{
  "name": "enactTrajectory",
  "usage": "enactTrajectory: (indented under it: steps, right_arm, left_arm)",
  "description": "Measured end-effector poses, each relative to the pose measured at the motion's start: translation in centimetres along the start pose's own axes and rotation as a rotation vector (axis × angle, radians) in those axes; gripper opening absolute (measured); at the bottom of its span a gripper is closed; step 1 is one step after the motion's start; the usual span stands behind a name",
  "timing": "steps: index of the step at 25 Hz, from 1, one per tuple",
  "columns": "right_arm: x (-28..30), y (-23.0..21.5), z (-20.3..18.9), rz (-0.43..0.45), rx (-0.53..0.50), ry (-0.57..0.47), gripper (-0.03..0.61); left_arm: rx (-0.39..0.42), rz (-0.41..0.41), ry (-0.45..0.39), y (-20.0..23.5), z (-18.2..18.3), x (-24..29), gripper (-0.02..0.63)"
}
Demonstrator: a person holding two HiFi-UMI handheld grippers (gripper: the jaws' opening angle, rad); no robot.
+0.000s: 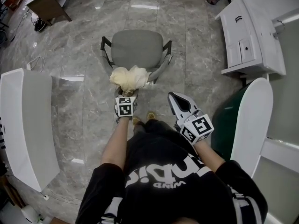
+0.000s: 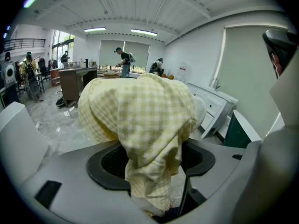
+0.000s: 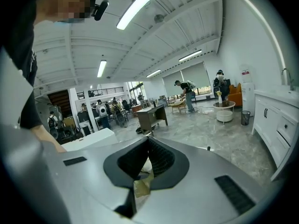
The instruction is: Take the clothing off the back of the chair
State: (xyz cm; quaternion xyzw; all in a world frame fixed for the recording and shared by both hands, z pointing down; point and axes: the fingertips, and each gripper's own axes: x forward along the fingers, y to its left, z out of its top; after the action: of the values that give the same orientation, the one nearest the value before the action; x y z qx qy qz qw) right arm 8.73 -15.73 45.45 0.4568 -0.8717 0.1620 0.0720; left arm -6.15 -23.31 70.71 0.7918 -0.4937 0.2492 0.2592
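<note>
Clothing [image 1: 130, 77], yellow check, is bunched over the chair [image 1: 138, 48] back's top rim, on the side facing the person. Its long axis runs along that rim, with a fold hanging down. Left gripper [image 1: 125, 93] is at the chair back, directly below and against the bundle. Its jaws are fairly wide but closed round the hanging fold, so the lift looks like up and away from the chair. Right gripper [image 1: 174, 97] is off the chair back's right corner, apart from the cloth, farther away, jaws together, empty.
</note>
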Motion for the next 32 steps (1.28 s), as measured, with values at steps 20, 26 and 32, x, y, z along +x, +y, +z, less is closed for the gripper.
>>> enactTrajectory:
  steps: [20, 26, 32]
  right_arm:
    - [0.0, 0.4, 0.1, 0.017, 0.000, -0.003, 0.014]
    - [0.1, 0.8, 0.0, 0.025, 0.012, -0.009, 0.014]
    - [-0.1, 0.9, 0.1, 0.028, 0.012, -0.023, 0.014]
  left_arm:
    - [0.059, 0.023, -0.082, -0.4, 2.0, -2.6, 0.094]
    - [0.082, 0.034, -0.147, -1.0, 4.3, -5.1, 0.092]
    - [0.094, 0.037, -0.207, -2.0, 6.0, -7.0, 0.091]
